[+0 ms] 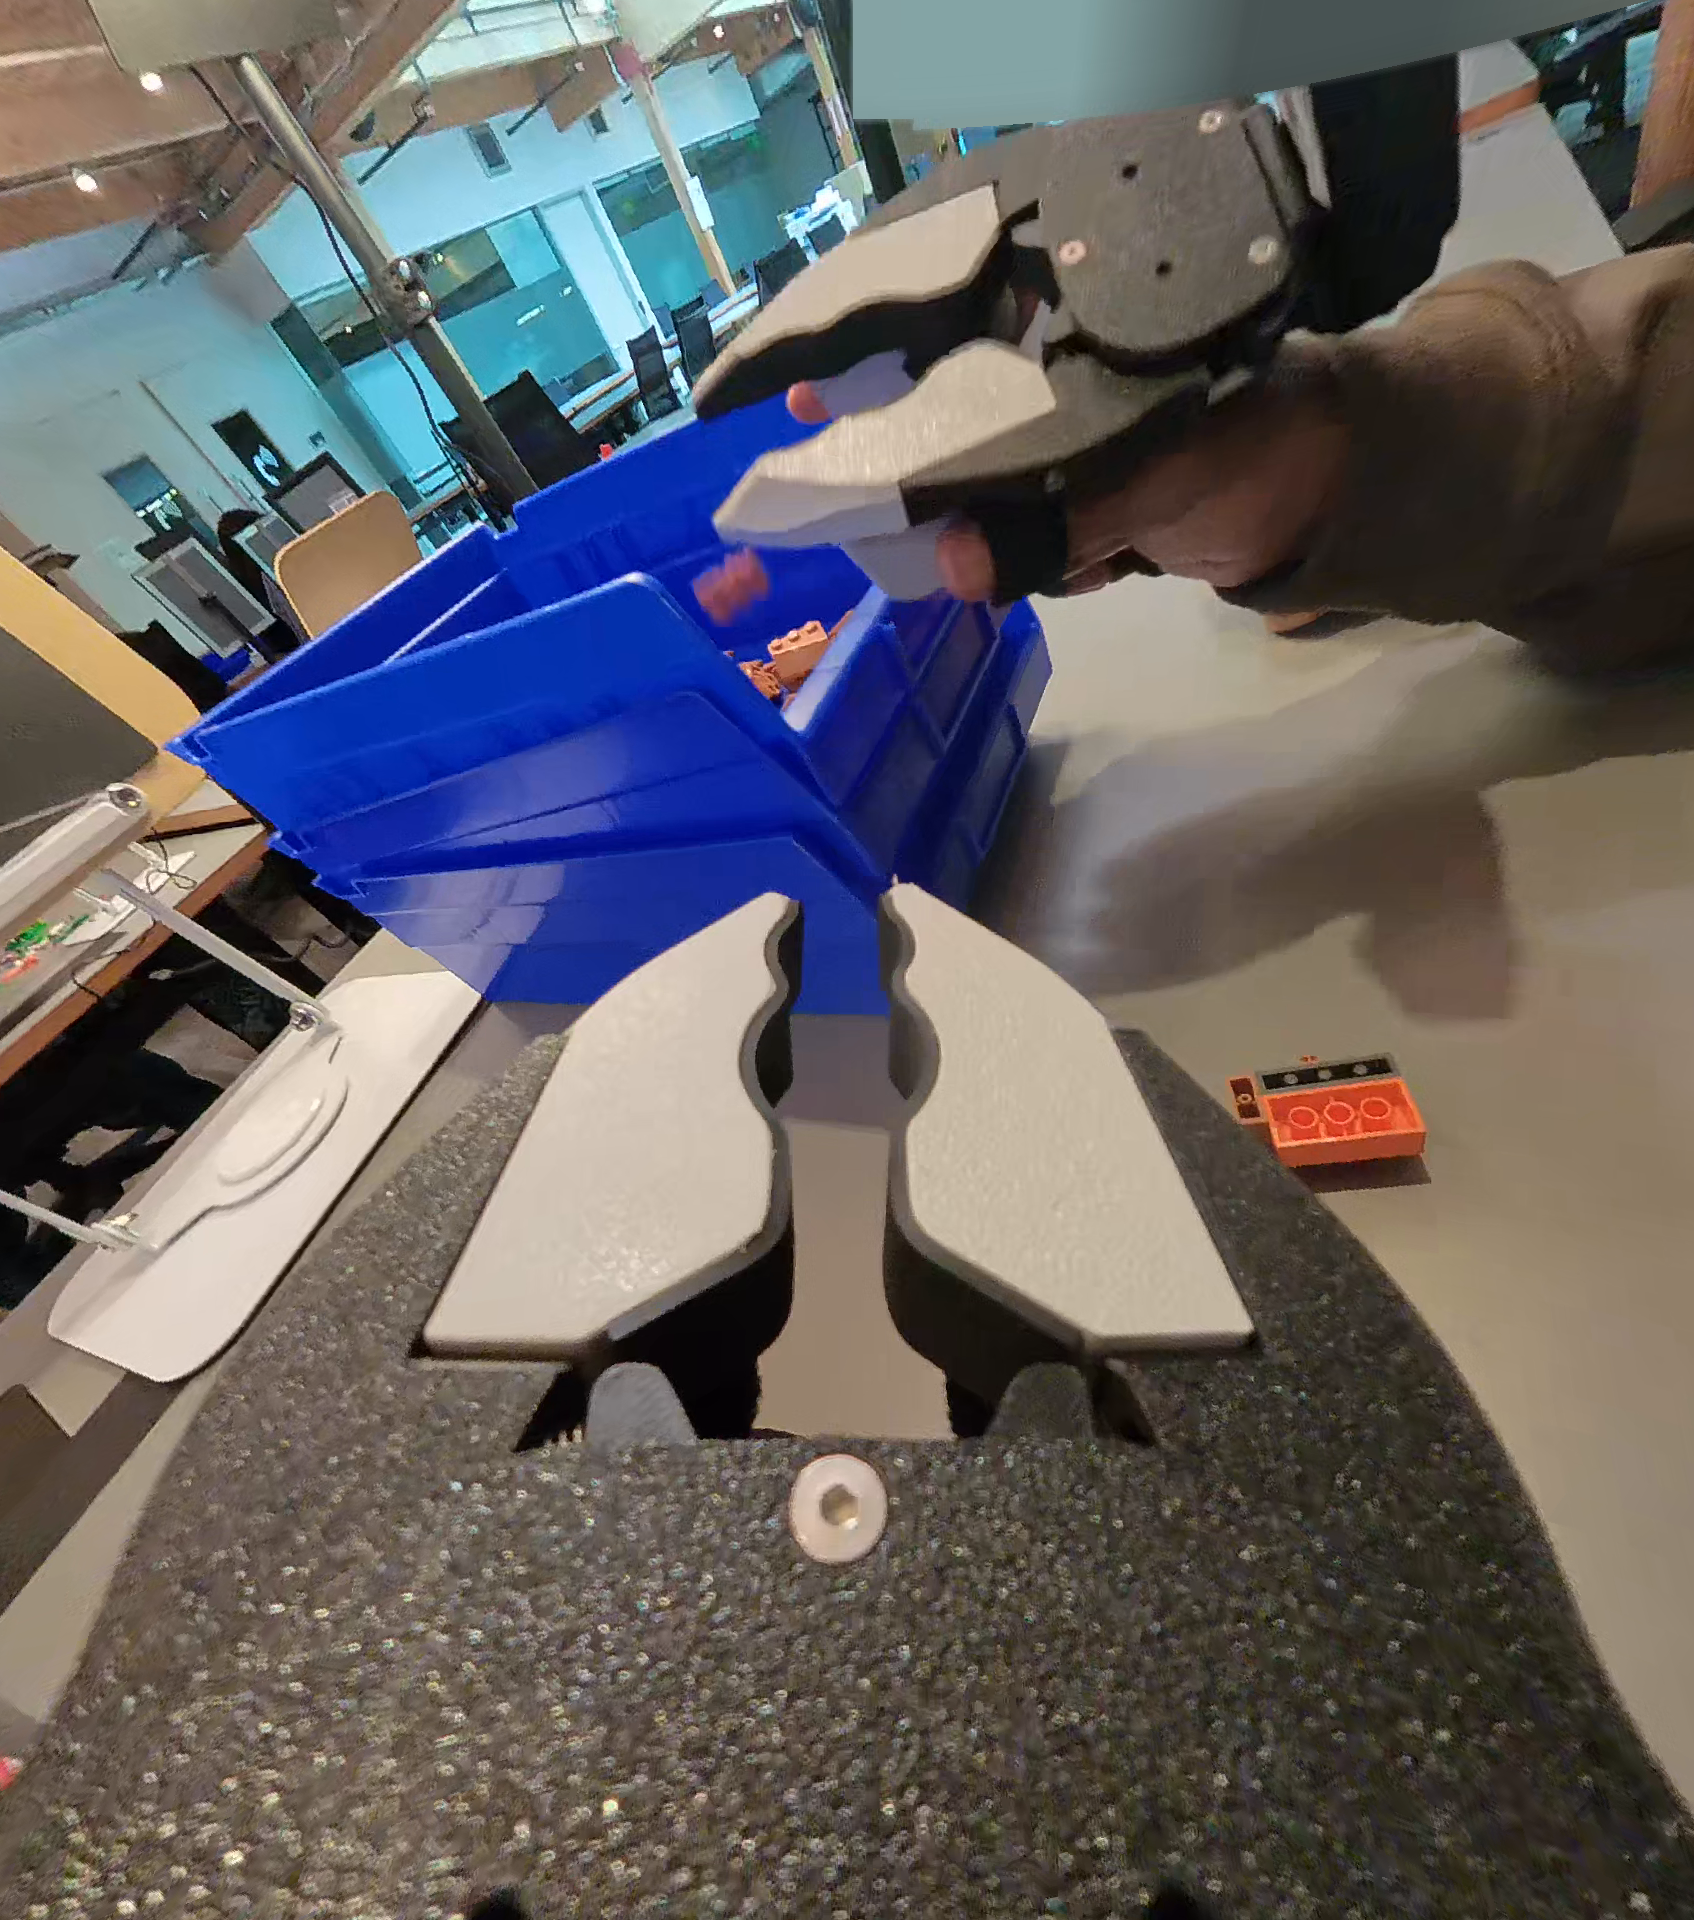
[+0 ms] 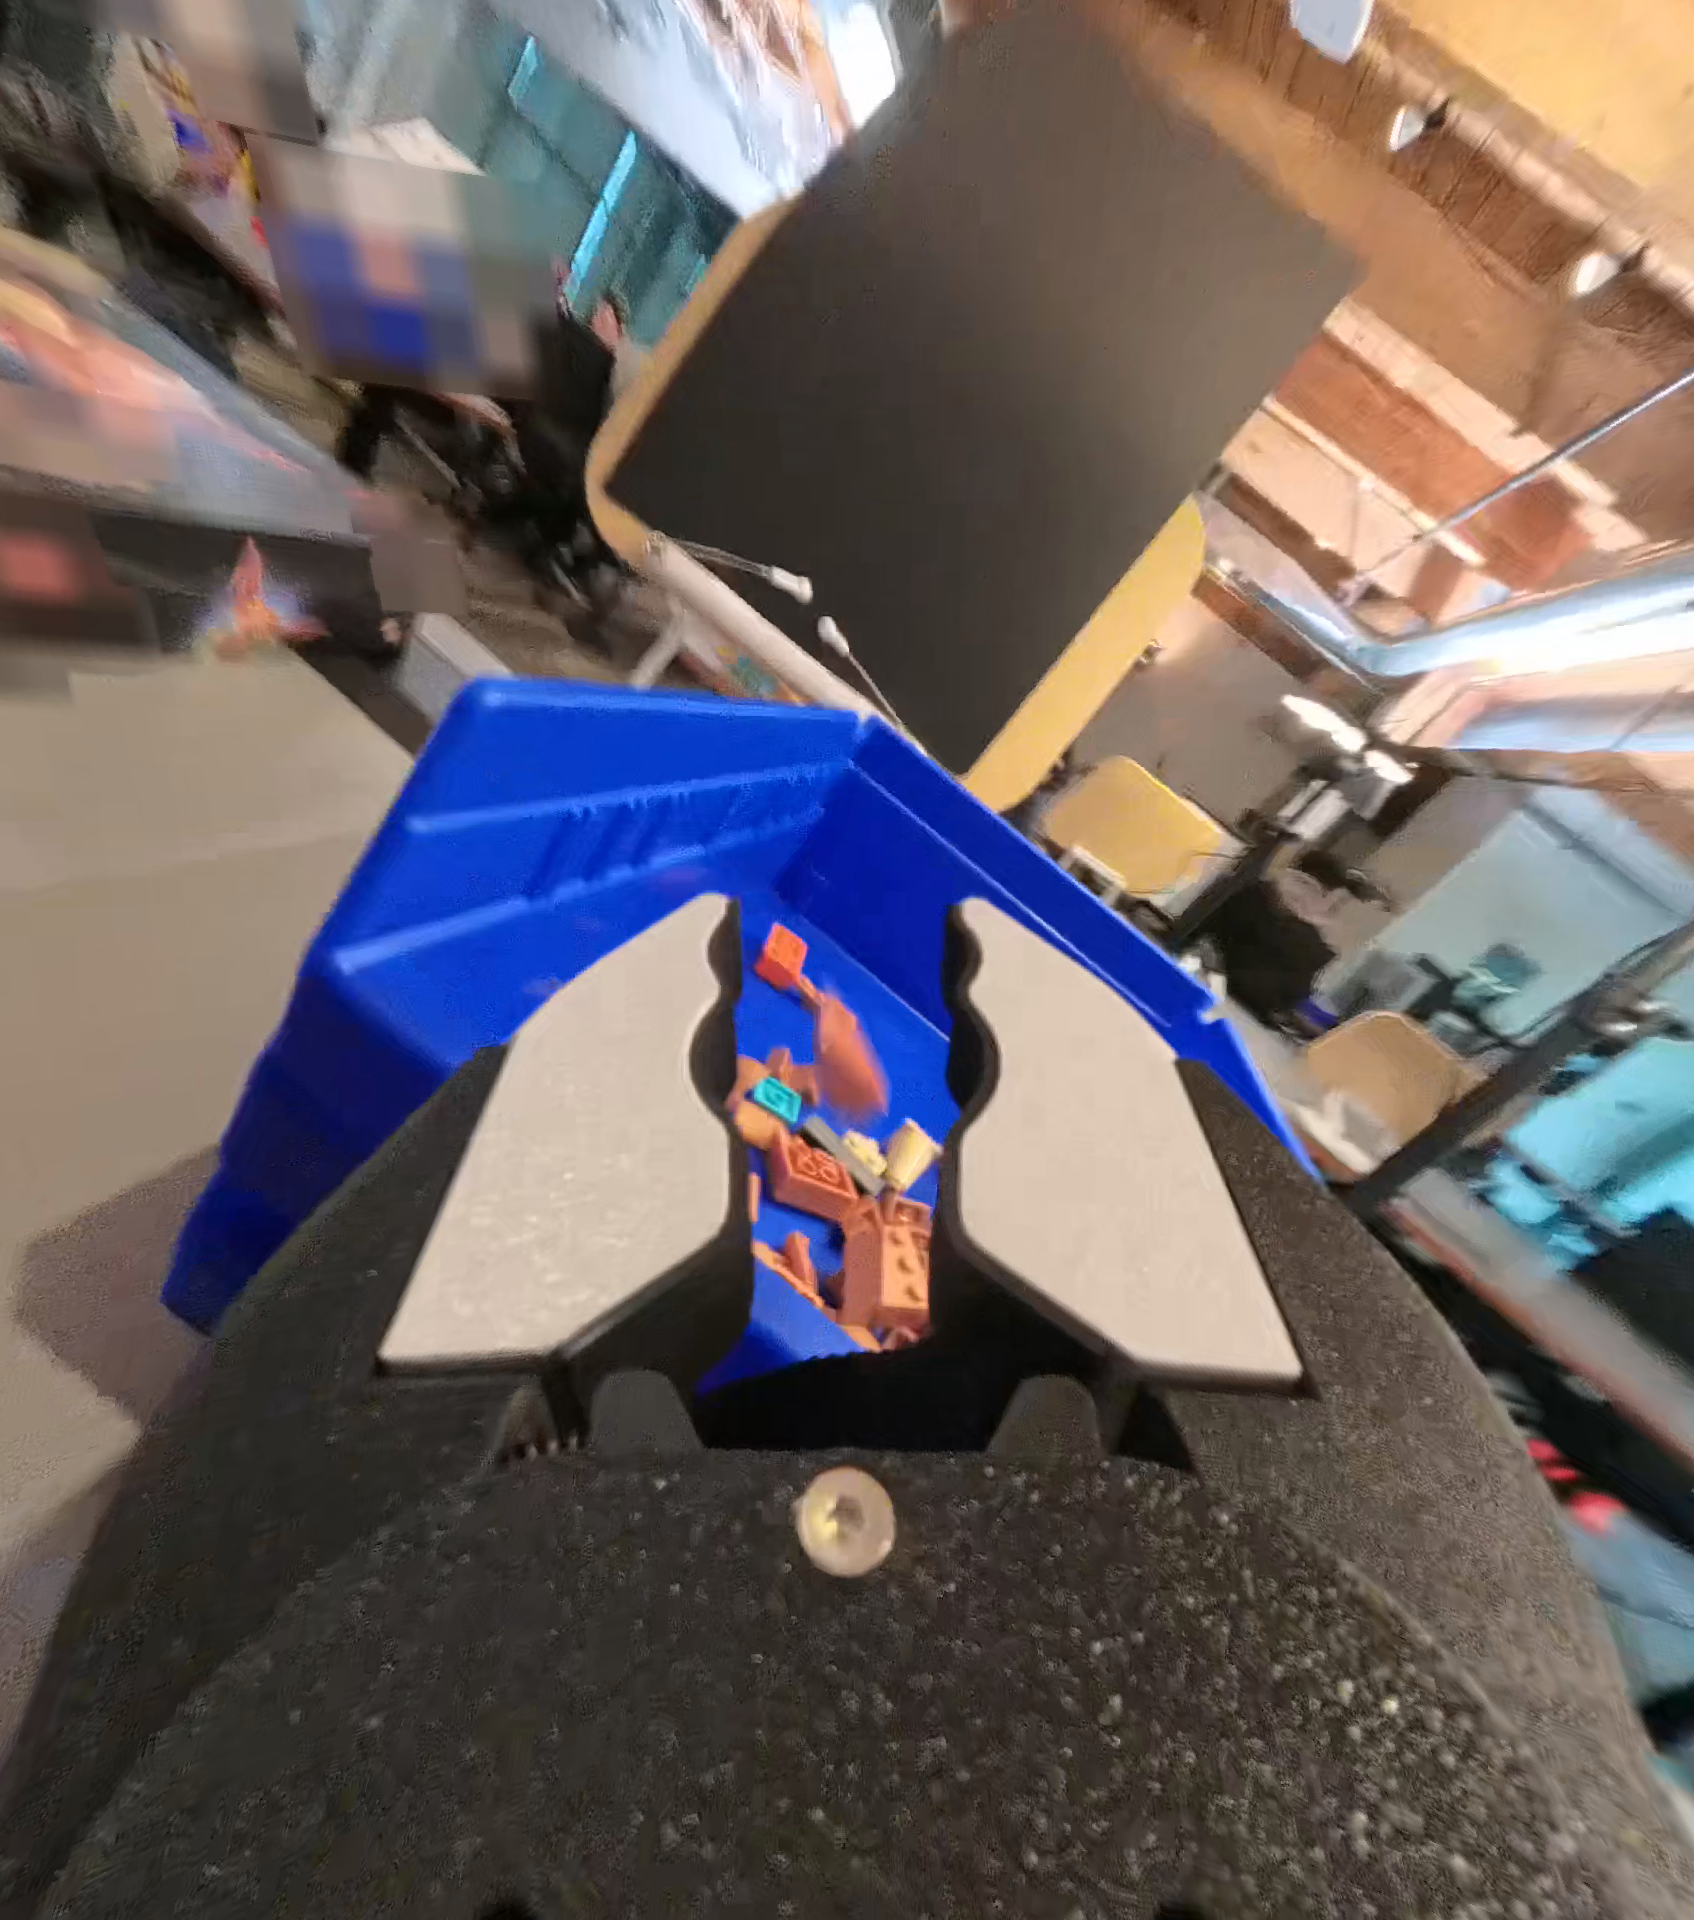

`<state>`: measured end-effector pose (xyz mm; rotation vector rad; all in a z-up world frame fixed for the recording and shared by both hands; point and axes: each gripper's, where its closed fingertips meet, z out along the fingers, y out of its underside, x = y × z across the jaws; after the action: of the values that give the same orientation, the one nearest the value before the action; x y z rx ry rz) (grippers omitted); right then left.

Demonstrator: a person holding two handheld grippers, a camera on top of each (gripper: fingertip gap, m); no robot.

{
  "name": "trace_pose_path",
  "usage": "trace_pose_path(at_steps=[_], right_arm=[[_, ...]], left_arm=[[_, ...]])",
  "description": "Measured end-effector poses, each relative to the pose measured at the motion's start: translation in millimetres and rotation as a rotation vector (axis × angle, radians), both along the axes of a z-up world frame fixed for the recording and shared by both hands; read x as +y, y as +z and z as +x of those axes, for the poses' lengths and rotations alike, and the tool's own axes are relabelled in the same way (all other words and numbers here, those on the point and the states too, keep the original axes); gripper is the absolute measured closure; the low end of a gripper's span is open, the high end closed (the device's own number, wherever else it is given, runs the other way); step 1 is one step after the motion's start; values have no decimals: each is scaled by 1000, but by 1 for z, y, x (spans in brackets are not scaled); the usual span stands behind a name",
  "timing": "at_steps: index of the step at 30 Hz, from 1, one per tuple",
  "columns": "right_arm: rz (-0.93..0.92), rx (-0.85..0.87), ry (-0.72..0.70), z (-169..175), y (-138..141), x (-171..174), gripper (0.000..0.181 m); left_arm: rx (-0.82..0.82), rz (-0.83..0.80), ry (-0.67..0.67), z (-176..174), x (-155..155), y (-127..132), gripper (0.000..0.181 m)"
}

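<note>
The grey tabletop (image 1: 1445, 1351) carries everything you are working with, and the blue bin (image 1: 614, 790) is your landmark: it stands toward the far left edge of the tabletop, and in the left wrist view it looks like several bins nested together.

Your right gripper (image 2: 838, 914) hangs above the bin's open mouth, tipped down into it. Its jaws are spread with nothing between them. In the left wrist view the same gripper (image 1: 749, 457) shows over the bin's rim, your hand (image 1: 1134, 520) wrapped around its body. A blurred reddish brick (image 1: 731, 587) appears in mid-air just below its fingertips and above the bin, so by the look of it a piece is dropping in.

Your left gripper (image 1: 838, 914) sits low on the near side of the bin, its fingertips close to the bin's outer wall. Its jaws stand slightly apart and hold nothing.

Inside the bin lies a pile of small bricks (image 2: 843, 1195), mostly orange and brown, with a teal piece and a few tan and grey ones among them.

To the right of the bin, well apart from it on the bare tabletop, an orange brick (image 1: 1342, 1127) lies underside up, joined to a dark plate along its far edge. It is the only loose piece you can see outside the bin.
</note>
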<state>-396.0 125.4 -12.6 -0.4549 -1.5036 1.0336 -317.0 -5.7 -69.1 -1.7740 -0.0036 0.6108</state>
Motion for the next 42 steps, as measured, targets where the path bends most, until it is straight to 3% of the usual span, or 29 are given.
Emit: trace_pose_path(at_steps=[4, 6, 9, 11, 15, 21, 23, 28, 31, 34, 38, 42], right_arm=[[-51, 10, 143, 13, 7, -14, 143], [21, -21, 367, 39, 0, -45, 146], [189, -336, 802, 98, -51, -87, 149], [293, -527, 949, 127, -88, -94, 147], [438, -764, 984, 144, -143, -93, 130], [542, -865, 954, 151, -178, -98, 122], [550, -867, 935, 150, -183, -102, 130], [566, -677, 871, 131, -172, -107, 137], [462, -352, 786, 108, -129, -115, 137], [440, -19, 606, 88, -92, -112, 137], [540, 219, 443, 81, -85, -115, 137], [558, 362, 373, 87, -77, -124, 137]], left_arm=[[-57, -60, -55, 7, 4, -13, 168], [-104, -81, -101, 12, 7, -20, 168], [-183, -119, -198, 26, 11, -31, 166], [-226, -172, -253, 36, 12, -41, 163], [-240, -267, -314, 50, 16, -58, 156], [-250, -276, -279, 45, 17, -62, 157], [-264, -260, -261, 41, 17, -60, 157], [-398, -171, -212, 30, 15, -53, 157], [-600, -58, -194, 23, 14, -46, 148], [-707, 49, -176, 16, 16, -39, 141], [-673, 109, -137, 12, 23, -32, 142], [-500, 52, -116, 16, 25, -32, 161]])
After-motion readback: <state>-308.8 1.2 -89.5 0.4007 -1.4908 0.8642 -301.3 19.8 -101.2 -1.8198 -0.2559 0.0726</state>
